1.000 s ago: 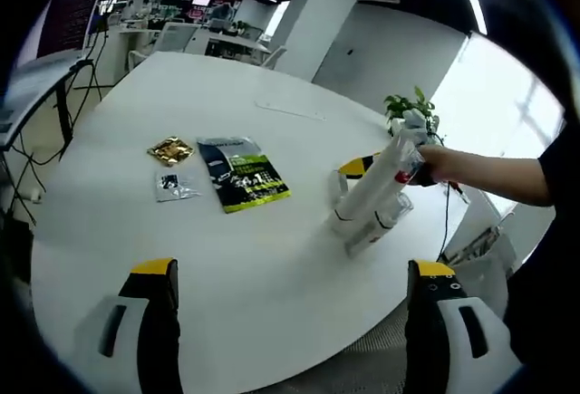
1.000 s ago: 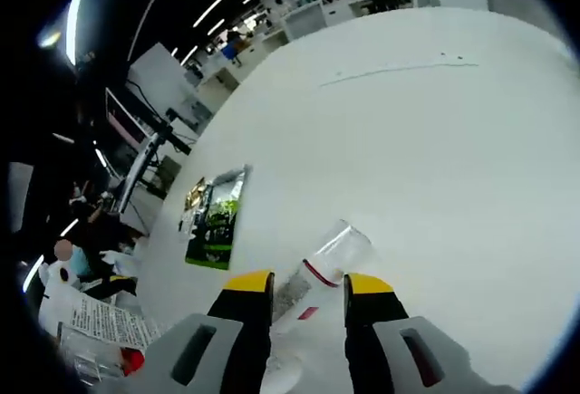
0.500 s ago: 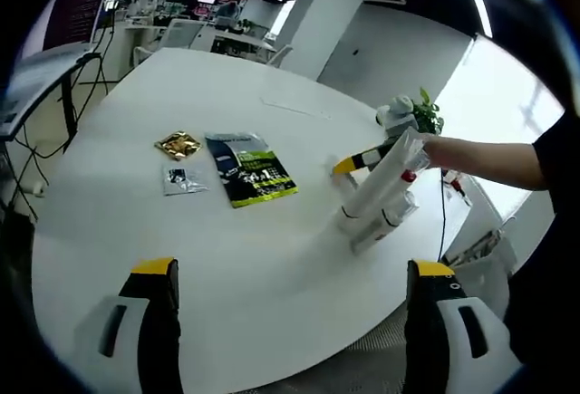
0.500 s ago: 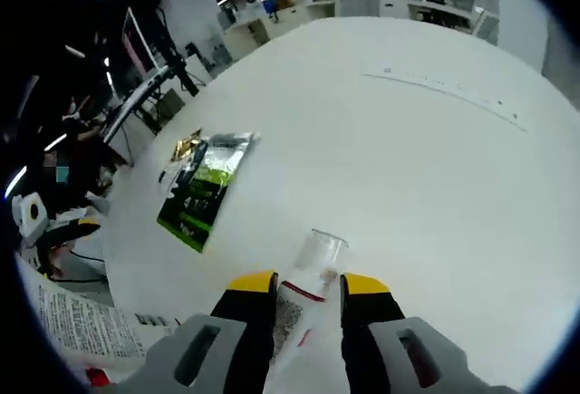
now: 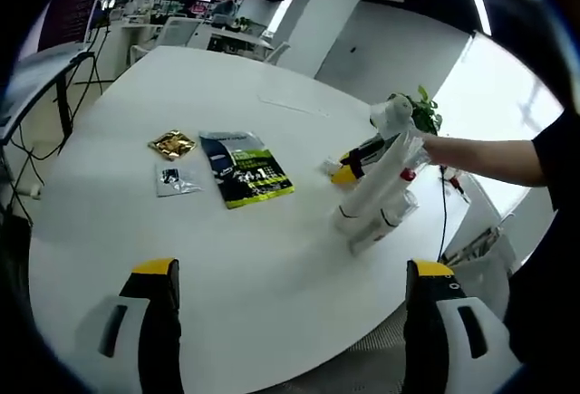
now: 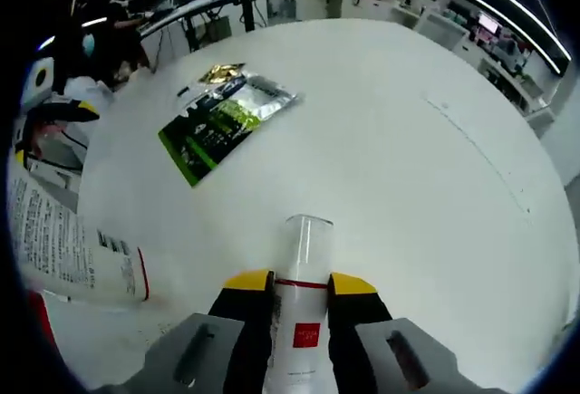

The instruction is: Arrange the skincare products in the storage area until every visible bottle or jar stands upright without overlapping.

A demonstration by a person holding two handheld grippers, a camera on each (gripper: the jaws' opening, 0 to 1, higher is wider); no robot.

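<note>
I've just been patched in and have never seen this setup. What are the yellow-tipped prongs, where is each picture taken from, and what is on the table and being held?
The prongs are hand-held tools, one in each of a person's hands, each carrying a fisheye camera that looks along its own two jaws.

In the left gripper view, the left tool is open and holds nothing. On the white round table lie a green and black pouch, a gold sachet and a small silver sachet. The person's arm reaches in from the right.

In the right gripper view, the right tool is shut on a white bottle with a clear cap. Another white bottle sits at the left; I cannot tell whether it is upright.
</note>
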